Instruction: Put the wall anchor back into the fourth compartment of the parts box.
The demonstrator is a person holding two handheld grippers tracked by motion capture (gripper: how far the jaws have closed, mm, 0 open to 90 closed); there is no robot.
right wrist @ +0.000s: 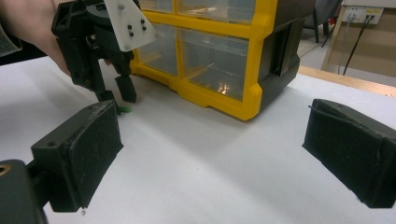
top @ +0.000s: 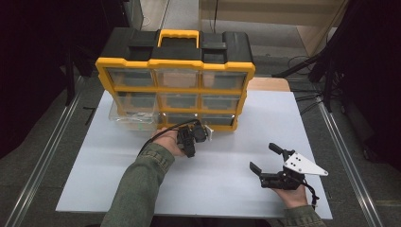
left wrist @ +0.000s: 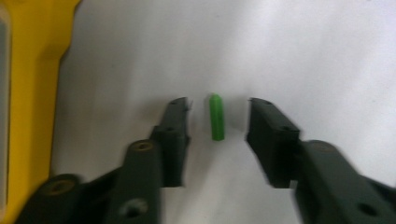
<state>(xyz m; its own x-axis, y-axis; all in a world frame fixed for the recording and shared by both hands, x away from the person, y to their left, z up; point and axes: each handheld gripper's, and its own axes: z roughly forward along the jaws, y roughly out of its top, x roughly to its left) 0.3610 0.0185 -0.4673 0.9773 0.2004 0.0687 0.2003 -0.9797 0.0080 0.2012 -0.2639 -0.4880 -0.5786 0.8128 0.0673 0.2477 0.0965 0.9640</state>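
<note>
Left hand-held gripper straddling a small green peg on the table.

The left hand-held gripper (left wrist: 217, 119) pointed down with its jaws apart, not yet pressing the green peg (left wrist: 216, 117) lying between them, just beside the yellow organiser (top: 175, 90). The right hand-held gripper (top: 265, 158) rested wide open, well apart, leaving room.
</note>
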